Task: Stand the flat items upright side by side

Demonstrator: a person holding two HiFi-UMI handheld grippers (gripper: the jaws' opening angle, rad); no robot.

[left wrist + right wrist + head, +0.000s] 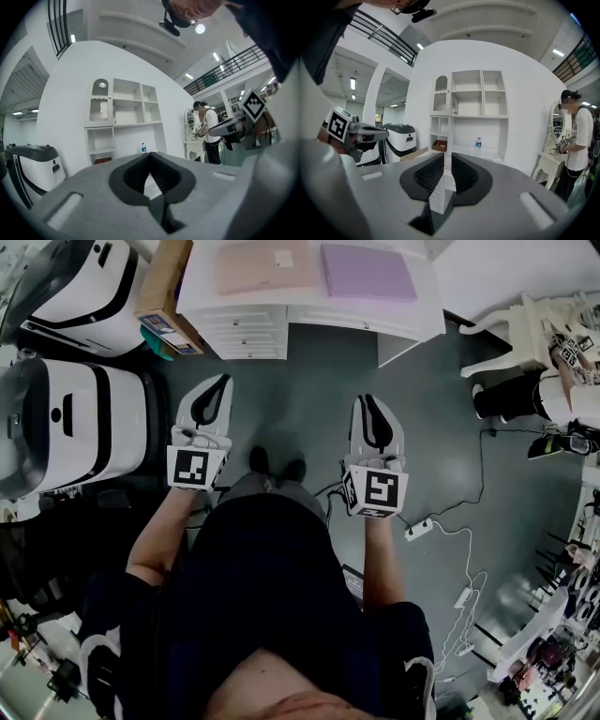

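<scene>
Head view: the left gripper and the right gripper hover over the dark floor, short of the white desk. On the desk, the pink flat item and the purple flat item lie flat, side by side.

Left gripper view: jaws closed tip to tip, holding nothing.

Right gripper view: jaws a narrow slit apart, empty.

White desk, top of head view.
White desk, drawers under its front edge: pink flat item and purple flat item lie flat on top, side by side (narrow gap between, not touching).
</scene>
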